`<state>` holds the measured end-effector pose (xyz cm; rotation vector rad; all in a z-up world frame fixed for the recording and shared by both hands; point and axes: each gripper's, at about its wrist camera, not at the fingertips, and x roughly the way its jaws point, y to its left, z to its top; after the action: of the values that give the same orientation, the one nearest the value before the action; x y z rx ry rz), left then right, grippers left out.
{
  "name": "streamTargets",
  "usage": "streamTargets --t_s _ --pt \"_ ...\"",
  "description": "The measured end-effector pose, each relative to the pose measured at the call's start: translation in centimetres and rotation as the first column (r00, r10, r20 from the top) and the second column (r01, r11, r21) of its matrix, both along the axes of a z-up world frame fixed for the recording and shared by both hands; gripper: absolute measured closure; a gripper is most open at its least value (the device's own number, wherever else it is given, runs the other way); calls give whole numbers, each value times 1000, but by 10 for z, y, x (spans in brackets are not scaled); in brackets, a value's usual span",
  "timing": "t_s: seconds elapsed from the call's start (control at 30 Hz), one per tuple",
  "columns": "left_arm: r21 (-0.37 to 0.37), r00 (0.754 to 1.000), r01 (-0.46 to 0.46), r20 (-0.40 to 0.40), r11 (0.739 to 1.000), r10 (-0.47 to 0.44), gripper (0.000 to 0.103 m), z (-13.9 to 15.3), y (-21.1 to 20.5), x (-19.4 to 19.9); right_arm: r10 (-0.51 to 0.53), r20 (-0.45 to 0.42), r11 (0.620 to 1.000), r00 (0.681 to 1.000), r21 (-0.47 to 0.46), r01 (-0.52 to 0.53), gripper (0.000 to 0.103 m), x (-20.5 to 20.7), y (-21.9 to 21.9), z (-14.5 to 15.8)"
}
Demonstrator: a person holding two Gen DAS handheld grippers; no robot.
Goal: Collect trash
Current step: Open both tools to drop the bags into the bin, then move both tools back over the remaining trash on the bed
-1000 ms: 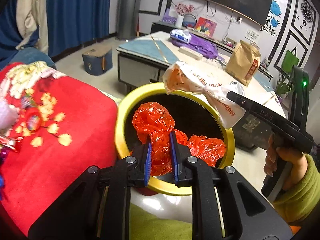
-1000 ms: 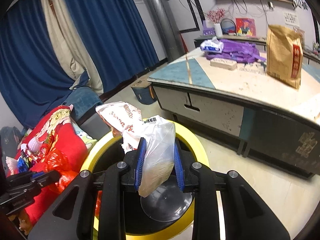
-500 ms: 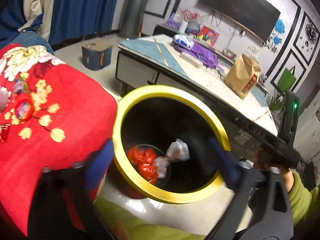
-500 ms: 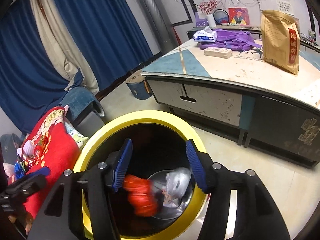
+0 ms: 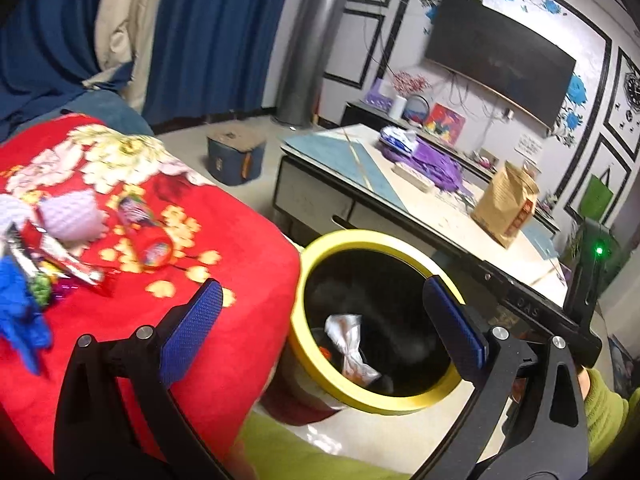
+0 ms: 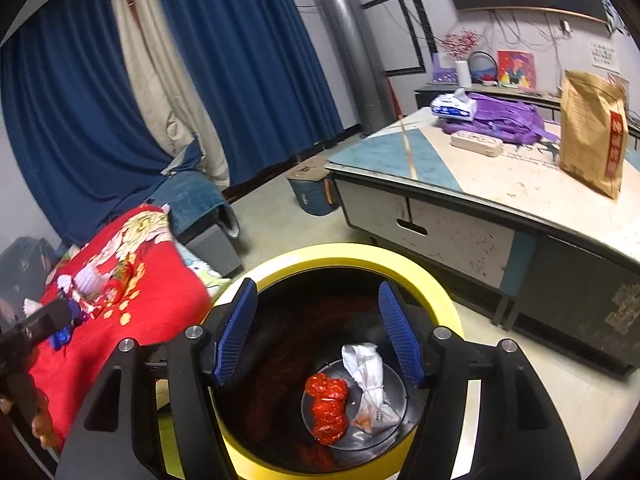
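Observation:
A yellow-rimmed black trash bin [image 5: 360, 240] [image 6: 344, 250] stands on the floor beside a red flowered blanket. At its bottom lie a red plastic bag [image 6: 328, 404] and a clear white printed bag [image 6: 370, 388] [image 5: 348, 340]. My right gripper [image 6: 318, 332] is open and empty above the bin's mouth. My left gripper [image 5: 324, 332] is open and empty, over the blanket's edge and the bin's left rim. Several candy wrappers [image 5: 60, 256] and a blue scrap [image 5: 20, 312] lie on the blanket [image 5: 224, 248].
A low coffee table [image 6: 500, 184] behind the bin carries a brown paper bag [image 6: 592, 128], a purple backpack [image 6: 500, 120] and a tissue pack. A small blue box [image 5: 236, 156] sits on the floor. Blue curtains and a grey pipe stand behind.
Both grippers opened and dropped their bags into the bin. The left gripper has since swung left toward the blanket. The right gripper has risen slightly over the bin.

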<state>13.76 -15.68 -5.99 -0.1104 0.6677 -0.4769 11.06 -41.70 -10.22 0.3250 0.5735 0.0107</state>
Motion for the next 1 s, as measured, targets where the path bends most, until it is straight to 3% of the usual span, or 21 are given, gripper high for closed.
streamTargets --t_s 0.37,0.63,1.0 --pt "-8 990 -96 99 995 96 11 26 33 -18 97 46 994 994 -48 -95 39 -4 36 25" --pt "-58 973 -171 145 984 177 11 39 64 -31 216 64 974 974 -88 -210 36 -2 80 44" --pt "-99 926 -315 187 944 328 11 57 115 -47 374 84 924 924 -123 -362 32 3 143 69"
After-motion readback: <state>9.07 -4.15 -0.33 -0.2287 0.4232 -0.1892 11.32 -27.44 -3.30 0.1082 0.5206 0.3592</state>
